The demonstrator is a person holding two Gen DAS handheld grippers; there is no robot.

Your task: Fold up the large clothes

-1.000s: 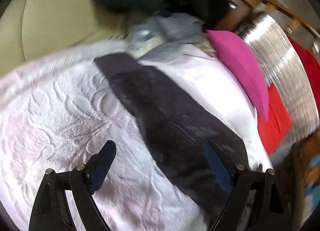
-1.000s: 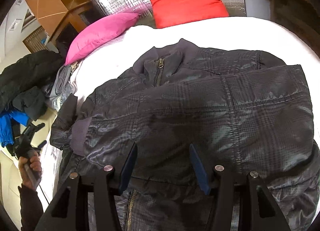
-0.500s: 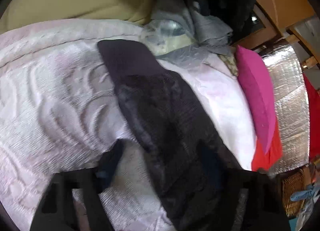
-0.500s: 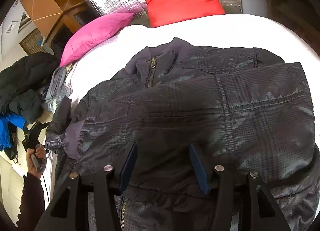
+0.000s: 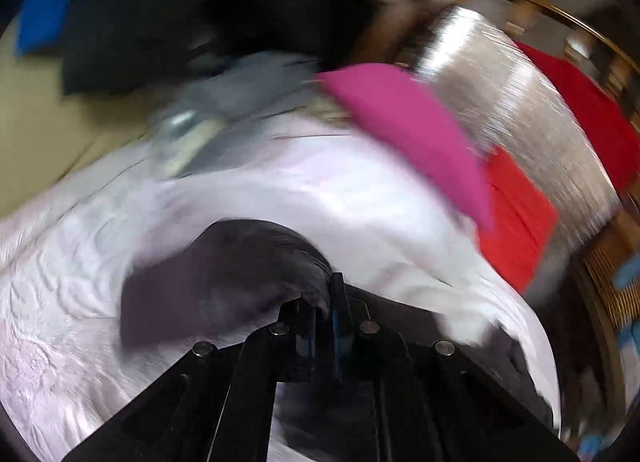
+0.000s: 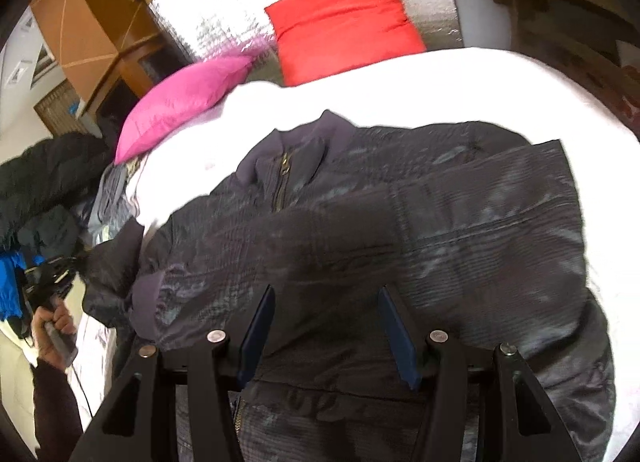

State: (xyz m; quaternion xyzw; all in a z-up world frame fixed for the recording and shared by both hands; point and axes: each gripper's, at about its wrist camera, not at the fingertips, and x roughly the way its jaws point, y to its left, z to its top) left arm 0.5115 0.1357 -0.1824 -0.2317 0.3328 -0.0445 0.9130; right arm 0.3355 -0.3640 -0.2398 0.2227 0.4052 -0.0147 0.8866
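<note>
The left tool (image 5: 324,312) grips the jacket (image 6: 400,229) sleeve (image 5: 208,282) for folding inward, while the right tool (image 6: 326,332) waits open.

White bedspread (image 6: 400,77) spread over bed, embossed pattern seen in left view. Pink pillow (image 6: 180,101) and red pillow (image 6: 344,21) laid at far end against silver foil panel (image 6: 224,17). Wooden cabinet (image 6: 92,25) set far left. Dark clothes pile (image 6: 36,185) heaped left. Wicker basket (image 5: 612,278) placed right of bed.
</note>
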